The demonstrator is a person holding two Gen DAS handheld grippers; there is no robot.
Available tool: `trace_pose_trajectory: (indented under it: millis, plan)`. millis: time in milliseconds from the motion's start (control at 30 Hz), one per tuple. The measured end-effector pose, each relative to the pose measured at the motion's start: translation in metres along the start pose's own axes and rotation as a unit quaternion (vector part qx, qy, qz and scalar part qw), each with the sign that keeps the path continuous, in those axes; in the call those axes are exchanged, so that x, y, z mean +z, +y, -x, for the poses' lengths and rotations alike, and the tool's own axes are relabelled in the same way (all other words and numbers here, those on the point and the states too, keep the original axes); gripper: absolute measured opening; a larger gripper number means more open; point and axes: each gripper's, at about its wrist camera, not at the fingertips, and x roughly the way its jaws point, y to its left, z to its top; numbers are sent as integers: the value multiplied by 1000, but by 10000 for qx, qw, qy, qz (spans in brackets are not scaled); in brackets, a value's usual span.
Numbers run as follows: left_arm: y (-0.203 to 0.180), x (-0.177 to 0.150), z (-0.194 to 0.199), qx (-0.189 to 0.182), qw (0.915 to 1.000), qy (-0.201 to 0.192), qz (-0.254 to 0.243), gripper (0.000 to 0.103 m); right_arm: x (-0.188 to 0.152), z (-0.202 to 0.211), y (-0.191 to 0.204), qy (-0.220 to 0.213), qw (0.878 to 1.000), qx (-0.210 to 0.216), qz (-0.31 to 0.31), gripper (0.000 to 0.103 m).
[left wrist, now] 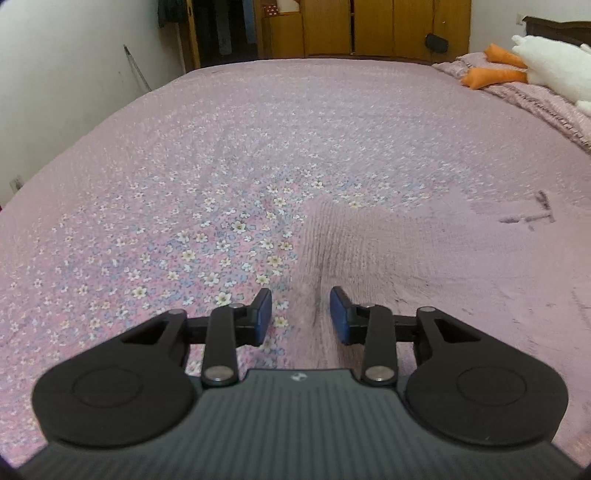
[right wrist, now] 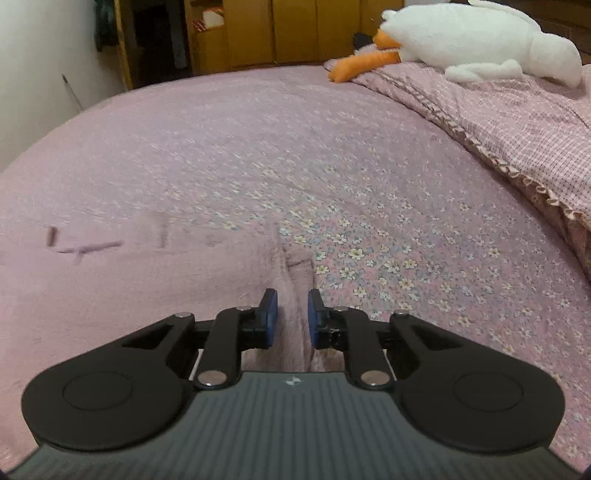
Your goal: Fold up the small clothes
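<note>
A small pink garment (left wrist: 424,254) with dark lettering lies flat on the floral pink bedsheet (left wrist: 184,206). In the left wrist view its left edge runs between my left gripper's (left wrist: 301,314) open jaws, whose blue pads (left wrist: 264,314) hover just over it. In the right wrist view the same garment (right wrist: 129,280) fills the left side. Its right edge has a small fold (right wrist: 295,266). My right gripper (right wrist: 292,317) is open, jaws narrower, with the garment's edge lying between the pads.
A white plush goose (right wrist: 480,44) with orange feet lies on a checked pink quilt (right wrist: 517,129) at the right of the bed. Wooden cupboards (left wrist: 369,26) stand beyond the bed's far edge. A white wall (left wrist: 74,74) borders the left.
</note>
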Motion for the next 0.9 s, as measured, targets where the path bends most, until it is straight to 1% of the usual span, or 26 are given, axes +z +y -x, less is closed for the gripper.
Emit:
trace_pose_trajectory:
  millis: [33, 67, 100, 133, 167, 267, 367, 433, 533, 633, 700, 833, 900]
  plan:
    - [2, 0, 6, -48, 10000, 24, 8, 36, -1, 9, -2, -9, 10000, 56, -59, 28]
    - [4, -1, 12, -96, 9999, 61, 20, 36, -3, 16, -4, 6, 9998, 96, -161, 39]
    - [6, -1, 19, -165, 9998, 110, 27, 36, -5, 23, -8, 37, 9993, 162, -329, 46]
    - [7, -2, 26, -271, 9995, 185, 9, 36, -8, 29, -13, 68, 9983, 239, -533, 57]
    - [7, -2, 31, -377, 9989, 276, -38, 36, -11, 35, -17, 95, 9967, 331, -734, 63]
    - [1, -6, 50, -500, 9977, 406, -208, 36, -24, 50, -31, 222, 9885, 686, -1330, 71]
    - [-5, -14, 67, -577, 9968, 513, -201, 37, -39, 58, -45, 354, 9763, 984, -1895, 73]
    - [-8, -22, 76, -647, 9961, 580, -116, 37, -47, 61, -49, 434, 9722, 1053, -2046, 73]
    - [-12, -37, 88, -737, 9954, 615, 69, 38, -56, 59, -49, 637, 9733, 1001, -1964, 73]
    - [-18, -49, 99, -861, 9941, 629, 179, 38, -62, 61, -50, 787, 9731, 1071, -1879, 73]
    - [-23, -56, 103, -866, 9938, 662, 236, 38, -63, 64, -48, 786, 9734, 1120, -1839, 73]
    - [-30, -64, 108, -830, 9933, 730, 352, 38, -61, 67, -48, 724, 9748, 1079, -1812, 73]
    - [-32, -66, 108, -760, 9931, 791, 415, 43, -59, 69, -51, 759, 9737, 1144, -1819, 74]
